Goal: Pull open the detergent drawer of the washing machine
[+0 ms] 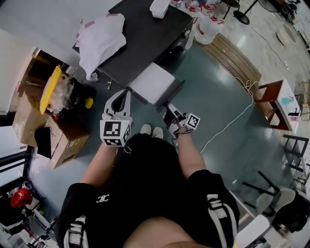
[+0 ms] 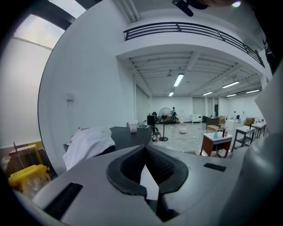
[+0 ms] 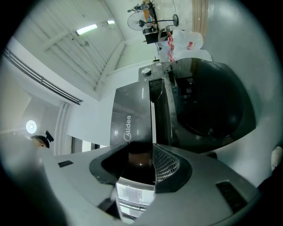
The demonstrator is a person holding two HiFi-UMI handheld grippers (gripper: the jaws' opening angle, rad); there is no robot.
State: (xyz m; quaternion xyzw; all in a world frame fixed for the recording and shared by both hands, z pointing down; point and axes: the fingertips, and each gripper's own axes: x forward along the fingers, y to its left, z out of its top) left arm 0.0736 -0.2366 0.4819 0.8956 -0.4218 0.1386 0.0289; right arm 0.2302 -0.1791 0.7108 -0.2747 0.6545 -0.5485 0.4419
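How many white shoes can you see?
2. The left shoe and the right shoe stand side by side, just in front of the pulled-out detergent drawer. None seem hidden.

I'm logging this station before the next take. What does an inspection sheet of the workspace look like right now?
Surface: dark washer top, mostly bare; grey-green floor around it.
Job's things: drawer stands pulled out of the washer front, white inside showing.
Clutter: white cloth and white tub on the washer top.
Grippers: right gripper closed on the drawer's dark front; left gripper shut, empty, beside the drawer.
Cables: white cable loose on the floor, to the right.
Surroundings: cardboard boxes left of the washer; small table at the right.
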